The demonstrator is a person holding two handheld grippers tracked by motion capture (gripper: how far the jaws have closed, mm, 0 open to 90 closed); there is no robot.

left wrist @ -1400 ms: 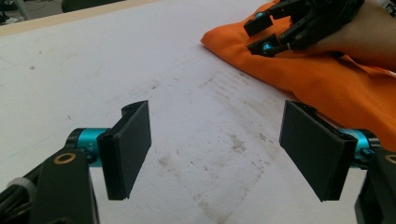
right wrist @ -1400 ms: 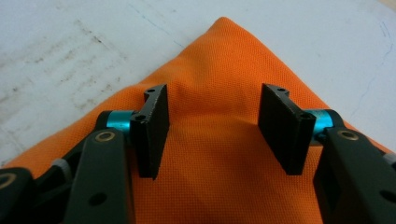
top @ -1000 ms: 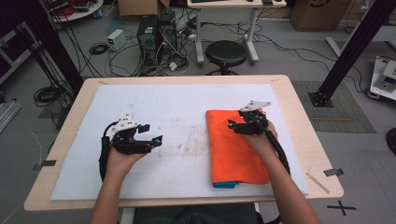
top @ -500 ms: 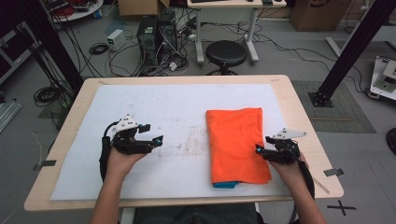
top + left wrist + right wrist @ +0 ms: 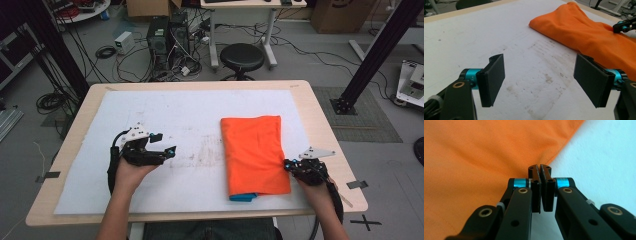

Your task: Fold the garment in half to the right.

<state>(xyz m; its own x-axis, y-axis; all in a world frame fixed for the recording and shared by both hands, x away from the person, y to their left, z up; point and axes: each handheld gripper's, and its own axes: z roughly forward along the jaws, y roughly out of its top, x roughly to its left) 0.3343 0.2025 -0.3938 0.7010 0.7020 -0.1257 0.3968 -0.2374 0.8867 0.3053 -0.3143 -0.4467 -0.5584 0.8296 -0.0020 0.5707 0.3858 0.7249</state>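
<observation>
A folded orange cloth (image 5: 252,150) lies on the right half of the white mat (image 5: 190,110), with a blue layer (image 5: 243,197) peeking out at its near edge. My right gripper (image 5: 288,164) sits at the cloth's right edge toward the near end. In the right gripper view its jaws are pressed together at the hem of the cloth (image 5: 474,157), the right gripper (image 5: 540,171) pinching that edge. My left gripper (image 5: 166,143) rests on the mat well left of the cloth, open. In the left gripper view, nothing sits between the jaws of the left gripper (image 5: 543,77), and the cloth (image 5: 579,27) lies beyond.
The wooden table (image 5: 320,110) ends close to the right of my right hand and just in front of both forearms. Scuff marks stain the mat between the grippers. A black stool (image 5: 242,57), computers and cables stand on the floor beyond the far edge.
My right gripper has come from the cloth's far end down along its right side to the right edge near the front. The left gripper has stayed put.
</observation>
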